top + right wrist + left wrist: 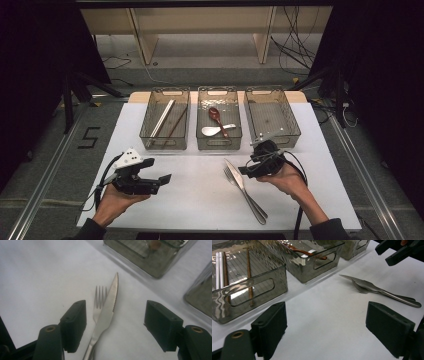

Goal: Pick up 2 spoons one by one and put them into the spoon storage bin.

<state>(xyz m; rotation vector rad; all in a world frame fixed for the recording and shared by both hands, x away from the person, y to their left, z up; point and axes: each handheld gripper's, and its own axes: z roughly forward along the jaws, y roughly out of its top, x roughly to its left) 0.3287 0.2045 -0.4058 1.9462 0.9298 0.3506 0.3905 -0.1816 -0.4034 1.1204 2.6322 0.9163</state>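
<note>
A steel knife [243, 184] lies across a steel fork [229, 175] on the white table [190, 200], right of centre. My right gripper [248, 170] hangs just right of their tips, with its jaws open. In the right gripper view the knife [110, 307] and fork [100, 300] lie between and beyond the spread jaws of the right gripper [116, 322], and the pads touch neither. My left gripper [164, 180] rests open at the front left, with nothing between its jaws. The left gripper view shows the left gripper [324, 322] facing the knife [367, 285] and the right gripper [392, 252] farther off.
Three smoky plastic bins stand in a row at the back. The left bin [164, 146] holds metal chopsticks [161, 120] and brown chopsticks [176, 125]. The middle bin [219, 147] holds a brown spoon [215, 116] and a pale spoon [215, 131]. The right bin [296, 127] stands behind my right gripper.
</note>
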